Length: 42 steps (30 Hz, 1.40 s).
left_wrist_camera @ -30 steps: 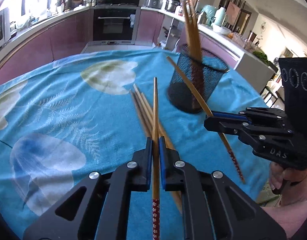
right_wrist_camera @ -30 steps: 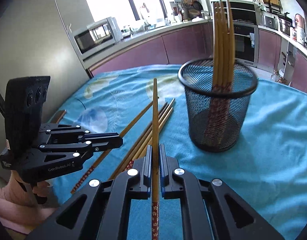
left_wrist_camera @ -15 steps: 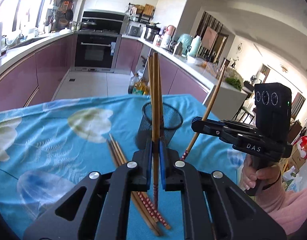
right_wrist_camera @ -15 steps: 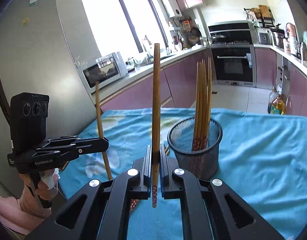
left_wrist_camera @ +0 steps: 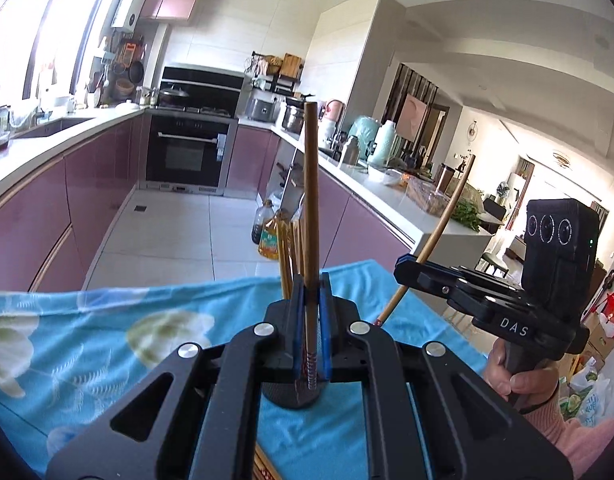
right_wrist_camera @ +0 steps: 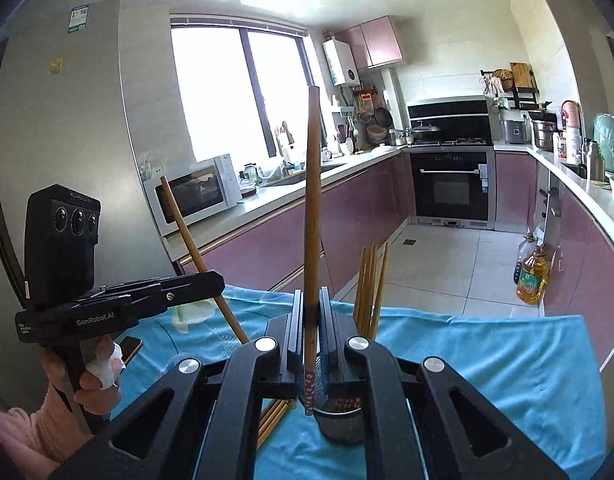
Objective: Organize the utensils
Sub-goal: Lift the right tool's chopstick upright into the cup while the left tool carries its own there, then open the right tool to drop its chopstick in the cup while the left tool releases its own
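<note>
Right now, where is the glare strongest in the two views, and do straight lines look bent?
Right wrist view: the window is blown out white, the strongest glare; the fridge edge bows. Left wrist view: glare at the upper-left window; the ceiling beams and counter curve. The chopstick at centre stays straight and sharp.

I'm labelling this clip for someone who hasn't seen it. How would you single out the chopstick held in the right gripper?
Start at the blue floral tablecloth, then the black mesh holder on it. Above the holder, the right gripper clamps one brown chopstick upright, patterned end down. The chopsticks in the holder are shorter in view and ungripped.
</note>
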Motion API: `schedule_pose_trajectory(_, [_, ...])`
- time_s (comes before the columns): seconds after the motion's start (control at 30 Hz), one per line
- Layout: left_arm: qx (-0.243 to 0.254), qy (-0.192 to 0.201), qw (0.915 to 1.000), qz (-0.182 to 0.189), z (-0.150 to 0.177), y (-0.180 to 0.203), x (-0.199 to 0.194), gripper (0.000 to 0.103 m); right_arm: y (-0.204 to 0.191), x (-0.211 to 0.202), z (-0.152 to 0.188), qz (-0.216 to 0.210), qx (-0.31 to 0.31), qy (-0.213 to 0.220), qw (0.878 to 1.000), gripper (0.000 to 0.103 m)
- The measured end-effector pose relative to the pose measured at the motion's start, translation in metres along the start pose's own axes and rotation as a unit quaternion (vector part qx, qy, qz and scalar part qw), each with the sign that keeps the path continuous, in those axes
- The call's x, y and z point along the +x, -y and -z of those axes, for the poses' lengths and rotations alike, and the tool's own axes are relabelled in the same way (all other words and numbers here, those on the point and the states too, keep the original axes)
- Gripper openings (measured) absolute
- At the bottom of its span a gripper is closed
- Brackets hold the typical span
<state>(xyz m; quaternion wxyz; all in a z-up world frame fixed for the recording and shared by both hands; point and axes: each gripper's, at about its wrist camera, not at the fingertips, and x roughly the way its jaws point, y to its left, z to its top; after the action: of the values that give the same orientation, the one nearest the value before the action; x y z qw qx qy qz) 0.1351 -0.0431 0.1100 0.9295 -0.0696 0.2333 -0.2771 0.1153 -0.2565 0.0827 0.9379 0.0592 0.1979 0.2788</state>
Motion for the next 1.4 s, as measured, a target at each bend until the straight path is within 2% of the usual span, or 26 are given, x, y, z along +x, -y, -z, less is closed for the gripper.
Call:
schedule_pose_trajectory(0.13, [0.015, 0.007, 0.9998, -0.013, -0.015, 0.009, 0.008, 0.007, 0.009, 0.006, -0.006, 0.01, 0.002, 0.004, 1.0, 0.006])
schedule_pose_trajectory(0.23, [0.022, -0.005, 0.9995, -0.022, -0.017, 0.011, 0.021, 0.007, 0.014, 0.014, -0.006, 0.022, -0.001, -0.002, 1.0, 0.006])
schedule_pose_trajectory(0.47, [0.042, -0.072, 0.9956, -0.043, 0.001, 0.011, 0.059, 0.007, 0.024, 0.044, 0.009, 0.033, -0.001, -0.063, 0.997, 0.006])
schedule_pose_trajectory(0.67, [0.046, -0.135, 0.9888, -0.042, 0.024, 0.004, 0.092, 0.007, 0.028, 0.066, 0.024, 0.038, -0.002, -0.124, 0.992, 0.006])
schedule_pose_trajectory(0.9, [0.047, -0.141, 0.9873, -0.055, 0.03, -0.004, 0.111, 0.008, 0.033, 0.089, 0.033, 0.045, 0.01, -0.166, 0.985, 0.006])
schedule_pose_trajectory(1.03, [0.042, -0.144, 0.9868, -0.061, 0.031, -0.009, 0.121, 0.009, 0.036, 0.093, 0.033, 0.05, 0.022, -0.165, 0.985, 0.007])
schedule_pose_trajectory(1.2, [0.032, -0.142, 0.987, -0.069, 0.037, -0.013, 0.123, 0.011, 0.039, 0.09, 0.03, 0.056, 0.038, -0.147, 0.987, 0.016])
schedule_pose_trajectory(1.27, [0.029, -0.135, 0.9876, -0.074, 0.038, -0.015, 0.118, 0.012, 0.039, 0.087, 0.029, 0.057, 0.04, -0.14, 0.988, 0.017])
schedule_pose_trajectory(1.4, [0.024, -0.113, 0.9895, -0.087, 0.044, -0.018, 0.099, 0.026, 0.039, 0.079, 0.03, 0.06, 0.041, -0.125, 0.989, 0.026])
